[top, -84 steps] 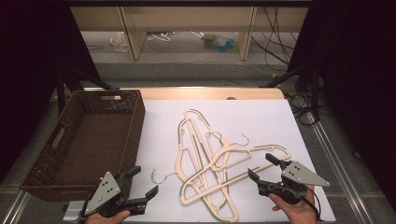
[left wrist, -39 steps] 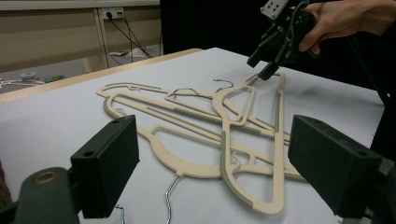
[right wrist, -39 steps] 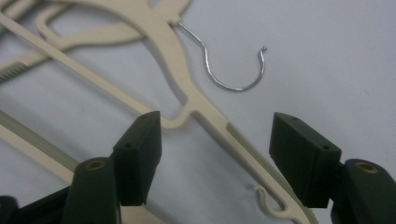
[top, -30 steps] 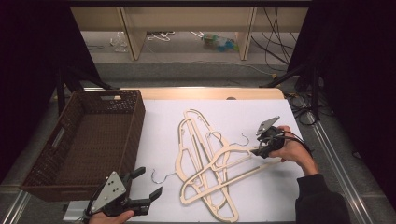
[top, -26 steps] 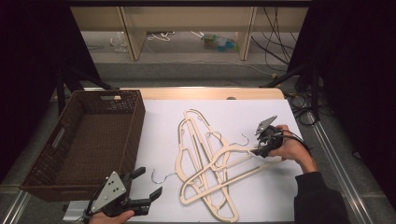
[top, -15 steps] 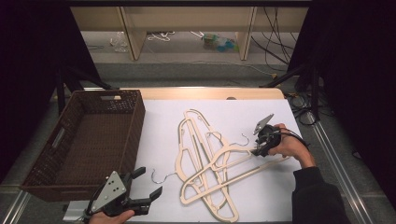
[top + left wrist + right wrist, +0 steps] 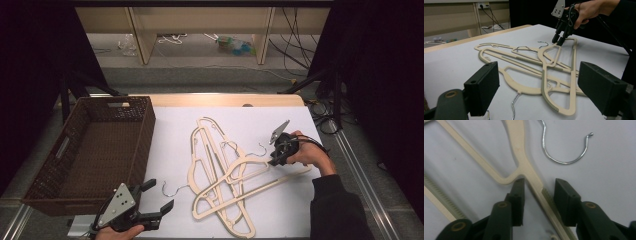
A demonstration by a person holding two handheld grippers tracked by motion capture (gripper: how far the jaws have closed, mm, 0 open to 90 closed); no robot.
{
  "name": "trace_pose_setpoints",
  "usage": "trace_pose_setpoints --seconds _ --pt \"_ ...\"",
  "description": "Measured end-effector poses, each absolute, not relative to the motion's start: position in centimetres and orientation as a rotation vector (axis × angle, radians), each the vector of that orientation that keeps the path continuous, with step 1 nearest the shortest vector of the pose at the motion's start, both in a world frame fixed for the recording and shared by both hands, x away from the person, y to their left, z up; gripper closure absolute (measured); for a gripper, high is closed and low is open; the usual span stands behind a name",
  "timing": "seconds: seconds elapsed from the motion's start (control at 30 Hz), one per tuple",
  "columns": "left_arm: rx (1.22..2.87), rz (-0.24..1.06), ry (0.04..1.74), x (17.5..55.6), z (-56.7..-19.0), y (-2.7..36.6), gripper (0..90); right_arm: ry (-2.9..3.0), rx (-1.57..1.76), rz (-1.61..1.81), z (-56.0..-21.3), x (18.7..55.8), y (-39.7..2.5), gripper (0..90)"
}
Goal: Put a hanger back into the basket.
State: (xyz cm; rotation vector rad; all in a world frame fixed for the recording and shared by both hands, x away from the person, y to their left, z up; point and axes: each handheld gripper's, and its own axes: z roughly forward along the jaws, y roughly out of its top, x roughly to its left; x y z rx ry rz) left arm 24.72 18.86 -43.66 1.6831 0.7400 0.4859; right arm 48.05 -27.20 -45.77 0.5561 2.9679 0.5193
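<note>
Reaching across from the near right edge of the tabletop (image 7: 300, 210) over the last few seconds, the right gripper (image 7: 278, 151) now stands tipped down over the topmost hanger (image 7: 556, 75) in the cream pile, just below its metal hook (image 7: 566, 147). Its fingers (image 7: 517, 197) are parted a little and straddle the hanger's shoulder bar where it leaves the neck, one on each side, not yet pinching it. That suggests the pick is set up and only the squeeze remains. The left gripper (image 7: 145, 207) has barely moved: it hovers at the near edge, its fingers (image 7: 482, 87) wide apart and holding nothing, beside the brown wicker basket (image 7: 65, 150), the likely place for the hangers, which still lie tangled mid-tabletop.
</note>
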Motion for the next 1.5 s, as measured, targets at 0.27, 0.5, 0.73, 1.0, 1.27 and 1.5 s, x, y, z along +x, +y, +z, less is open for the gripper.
trace_pose_setpoints --seconds 0.27,0.5,0.73,1.0,1.27,1.5 --pt "1.684 0.481 0.741 24.7 -43.7 18.9 17.7 3.005 0.320 0.402 -45.4 47.3 -26.4 71.9" --pt "1.682 0.472 0.732 24.9 -43.8 18.7 17.7 3.000 0.164 0.374 -45.4 47.1 -26.2 75.5" --pt "1.691 0.472 0.739 24.8 -43.8 18.7 17.7 3.003 0.037 0.359 -45.3 46.8 -26.1 78.2" --pt "1.693 0.465 0.745 25.1 -43.8 18.5 17.8 2.984 -0.013 0.359 -44.7 46.3 -26.1 79.6" --pt "1.733 0.423 0.757 27.3 -44.4 16.3 18.1 2.954 -0.043 0.366 -43.9 45.7 -26.1 79.8" --pt "1.816 0.335 0.754 30.9 -45.6 12.2 20.0 2.924 -0.052 0.373 -43.2 45.0 -25.9 79.8"
